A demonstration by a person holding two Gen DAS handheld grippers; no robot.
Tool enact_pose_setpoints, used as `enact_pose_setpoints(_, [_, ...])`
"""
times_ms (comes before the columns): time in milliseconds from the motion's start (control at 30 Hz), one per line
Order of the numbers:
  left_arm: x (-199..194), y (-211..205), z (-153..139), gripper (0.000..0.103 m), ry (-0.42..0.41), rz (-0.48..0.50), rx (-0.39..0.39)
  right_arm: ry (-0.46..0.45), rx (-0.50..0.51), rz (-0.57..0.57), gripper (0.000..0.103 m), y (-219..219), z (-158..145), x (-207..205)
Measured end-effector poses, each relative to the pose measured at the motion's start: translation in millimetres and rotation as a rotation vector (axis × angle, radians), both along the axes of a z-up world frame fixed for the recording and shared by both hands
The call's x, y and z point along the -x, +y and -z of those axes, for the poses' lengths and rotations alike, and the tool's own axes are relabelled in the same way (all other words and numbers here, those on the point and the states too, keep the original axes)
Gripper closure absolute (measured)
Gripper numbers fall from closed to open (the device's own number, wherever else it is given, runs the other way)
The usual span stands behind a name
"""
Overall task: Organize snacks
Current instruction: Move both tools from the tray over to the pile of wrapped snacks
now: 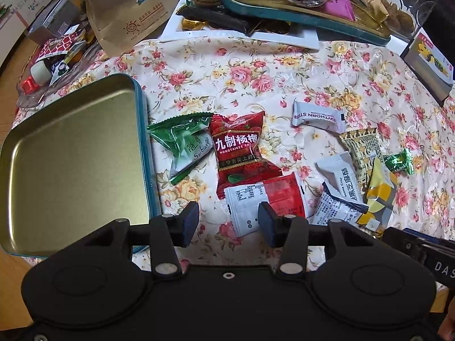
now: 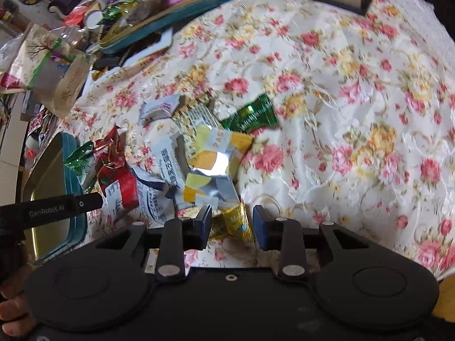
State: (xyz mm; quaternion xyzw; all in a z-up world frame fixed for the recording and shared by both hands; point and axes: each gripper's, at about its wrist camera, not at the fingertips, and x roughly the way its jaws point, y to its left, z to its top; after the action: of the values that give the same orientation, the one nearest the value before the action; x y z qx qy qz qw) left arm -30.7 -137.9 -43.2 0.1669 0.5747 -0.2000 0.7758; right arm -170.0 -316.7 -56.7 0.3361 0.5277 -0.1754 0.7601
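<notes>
The snacks lay in a loose heap on the surface, spread over a floral tablecloth (image 1: pixel 256 65), just beside an empty shallow gold-lined tin tray with a teal rim (image 1: pixel 143 130). Nearest that tray were a crinkled green foil packet (image 1: pixel 182 145) and a red plum-candy packet with white lettering (image 1: pixel 237 147), the two touching.

The left gripper (image 1: pixel 229 221) hung open over a red-and-white printed sachet (image 1: pixel 264 199), nothing between its pads. The right gripper (image 2: pixel 231 223) stood partly open around the corner of a small yellow foil sachet (image 2: pixel 237 223); whether the pads actually pressed on it could not be told from the wrist view, where a gap showed on the right side.

The wrappers overlapped, so a closing gripper would likely pinch two at once or drag a neighbour along. A grip on a mere corner of slick foil could slip, dropping the sachet short of the tray. The yellow-and-silver packet (image 2: pixel 210 167) lying against it might shift as well, and both grippers worked close together, so they could collide.
</notes>
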Motion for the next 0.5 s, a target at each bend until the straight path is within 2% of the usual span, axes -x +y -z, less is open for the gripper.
enact_pose_setpoints(67, [2.2, -1.2, 1.2, 0.049, 0.009, 0.017, -0.001, 0.007, 0.009, -0.023, 0.062, 2.1, 0.8, -1.0])
enact_pose_setpoints(167, [7.3, -4.6, 1.1, 0.049, 0.023, 0.05, 0.011, 0.045, 0.007, -0.046, 0.06, 8.3, 11.1, -5.0])
enact_pose_setpoints(300, [17.6, -12.7, -3.0, 0.049, 0.019, 0.106, 0.042, 0.038, 0.073, -0.069, 0.059, 19.5, 12.2, -9.8])
enact_pose_setpoints(367, [23.8, -18.6, -3.6, 0.049, 0.026, 0.157, 0.06, 0.026, 0.104, -0.084, 0.068, 24.9, 12.3, -10.8])
enact_pose_setpoints(500, [38.7, -31.0, -2.2, 0.049, 0.006, 0.243, 0.071, 0.017, 0.119, -0.103, 0.07, 24.1, 8.7, -9.4])
